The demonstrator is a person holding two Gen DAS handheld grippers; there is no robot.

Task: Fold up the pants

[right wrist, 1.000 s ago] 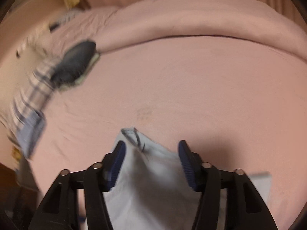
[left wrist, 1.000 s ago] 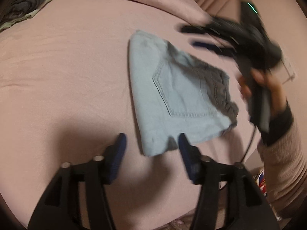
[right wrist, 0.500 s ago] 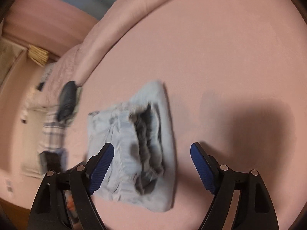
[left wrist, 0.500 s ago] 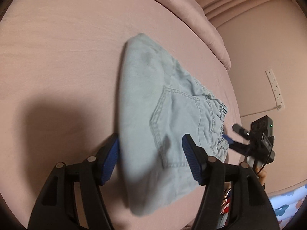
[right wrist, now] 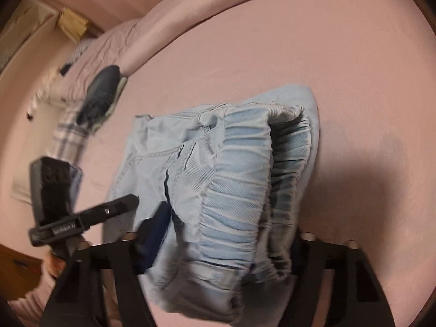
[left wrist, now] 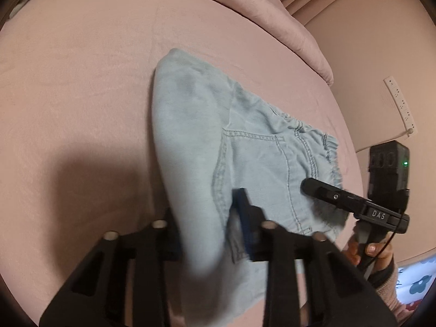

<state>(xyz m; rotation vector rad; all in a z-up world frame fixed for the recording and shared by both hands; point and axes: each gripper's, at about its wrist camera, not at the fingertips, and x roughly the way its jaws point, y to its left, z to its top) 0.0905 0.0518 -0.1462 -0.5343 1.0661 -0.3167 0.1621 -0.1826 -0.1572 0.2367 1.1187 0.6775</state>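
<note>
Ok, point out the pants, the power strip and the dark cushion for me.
pants (left wrist: 253, 160): left wrist view, on the back pocket.
power strip (left wrist: 400, 100): left wrist view, mid-length, on the wall.
dark cushion (right wrist: 102, 90): right wrist view, its middle.

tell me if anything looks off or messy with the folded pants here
Mostly tidy. The pants lie folded on the pink bed, but the elastic waistband gapes open, so the layers there are not flat.

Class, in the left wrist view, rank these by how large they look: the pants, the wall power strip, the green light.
1. pants
2. power strip
3. green light
The strip lies farther off, so its true size is unsure.
</note>
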